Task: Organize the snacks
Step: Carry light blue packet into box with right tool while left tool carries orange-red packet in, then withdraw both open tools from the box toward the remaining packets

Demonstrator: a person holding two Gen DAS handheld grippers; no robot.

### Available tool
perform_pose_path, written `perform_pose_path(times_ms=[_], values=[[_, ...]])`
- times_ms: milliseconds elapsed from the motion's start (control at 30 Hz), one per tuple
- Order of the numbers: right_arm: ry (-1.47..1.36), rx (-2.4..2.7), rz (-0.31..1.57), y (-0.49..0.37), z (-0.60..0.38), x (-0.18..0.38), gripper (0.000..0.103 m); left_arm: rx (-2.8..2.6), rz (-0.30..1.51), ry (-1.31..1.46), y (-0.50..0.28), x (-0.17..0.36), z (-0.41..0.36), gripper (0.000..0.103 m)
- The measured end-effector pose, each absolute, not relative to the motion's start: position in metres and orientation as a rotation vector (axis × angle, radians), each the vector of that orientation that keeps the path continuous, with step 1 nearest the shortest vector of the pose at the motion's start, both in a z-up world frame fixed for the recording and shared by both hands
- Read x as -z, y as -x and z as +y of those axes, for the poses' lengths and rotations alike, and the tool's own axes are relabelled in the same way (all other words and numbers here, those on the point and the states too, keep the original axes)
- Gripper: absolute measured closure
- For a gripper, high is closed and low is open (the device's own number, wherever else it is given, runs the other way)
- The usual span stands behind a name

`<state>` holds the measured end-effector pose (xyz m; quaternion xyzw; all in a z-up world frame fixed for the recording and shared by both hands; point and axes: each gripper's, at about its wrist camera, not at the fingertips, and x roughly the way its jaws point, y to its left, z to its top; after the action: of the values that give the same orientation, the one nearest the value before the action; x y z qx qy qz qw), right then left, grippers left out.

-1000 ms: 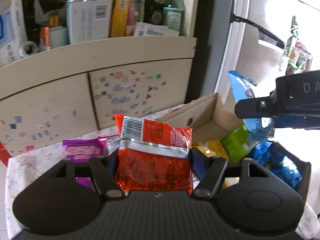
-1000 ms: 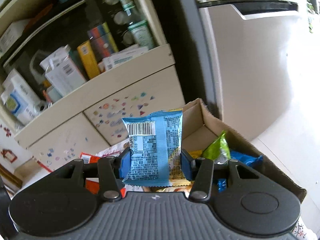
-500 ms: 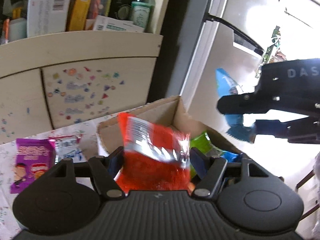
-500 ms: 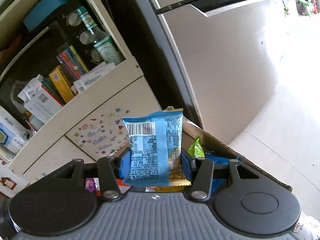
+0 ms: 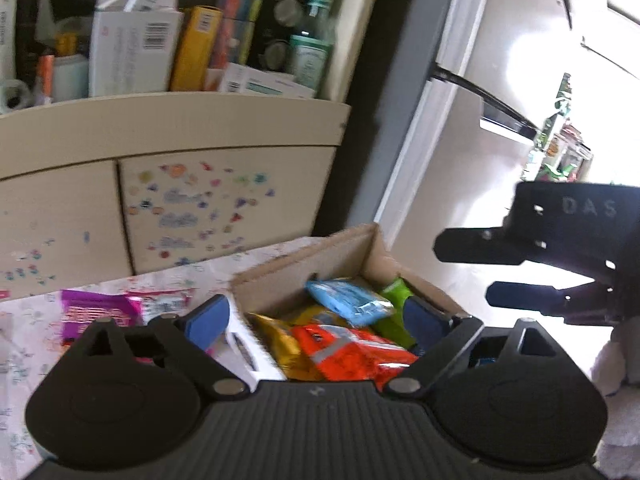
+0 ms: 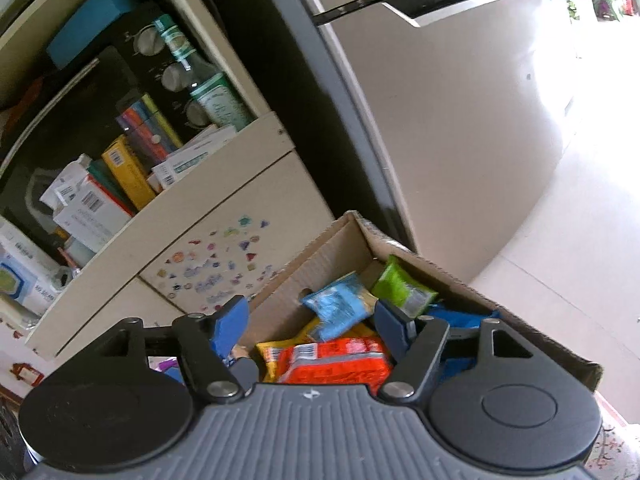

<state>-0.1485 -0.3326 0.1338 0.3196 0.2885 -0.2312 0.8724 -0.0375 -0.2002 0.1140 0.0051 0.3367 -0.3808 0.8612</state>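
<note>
A cardboard box (image 5: 352, 252) (image 6: 332, 248) holds several snack packets. The red packet (image 5: 352, 354) (image 6: 336, 364) lies at its near end. The light blue packet (image 5: 348, 306) (image 6: 336, 310) lies on top behind it, next to a green packet (image 5: 394, 300) (image 6: 402, 290) and a yellow one (image 5: 282, 338) (image 6: 270, 356). My left gripper (image 5: 316, 316) is open and empty above the box. My right gripper (image 6: 312, 322) is open and empty above the box; it also shows at the right of the left wrist view (image 5: 492, 272). A purple packet (image 5: 100, 312) lies on the table left of the box.
The table has a patterned cloth (image 5: 24, 344). Behind it stands a beige cabinet (image 5: 168, 184) with stickers and a shelf of boxes and a bottle (image 5: 310, 48). A fridge (image 6: 440, 80) stands to the right, with pale floor (image 6: 560, 240) beyond.
Both grippers opened. The red packet dropped from my left gripper and the light blue packet from my right gripper; both now lie in the box.
</note>
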Motion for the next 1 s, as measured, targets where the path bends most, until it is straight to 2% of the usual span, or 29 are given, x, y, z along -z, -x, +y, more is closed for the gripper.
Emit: perform_pose_path(times_ms=[200, 667, 1000], values=[[-0.622, 0.397, 0.607, 0.135, -0.318, -0.134, 0.024, 0.730, 0.730, -0.009, 0.024, -0.116, -0.178, 0.008], [-0.551, 0.277, 0.622, 0.117, -0.292, -0.133, 0.024, 0.480, 0.738, 0.075, -0.029, -0.125, -0.101, 0.004], [-0.580, 0.214, 0.629, 0.109, -0.286, -0.129, 0.023, 0.373, 0.806, 0.036, -0.057, -0.081, -0.093, 0.003]])
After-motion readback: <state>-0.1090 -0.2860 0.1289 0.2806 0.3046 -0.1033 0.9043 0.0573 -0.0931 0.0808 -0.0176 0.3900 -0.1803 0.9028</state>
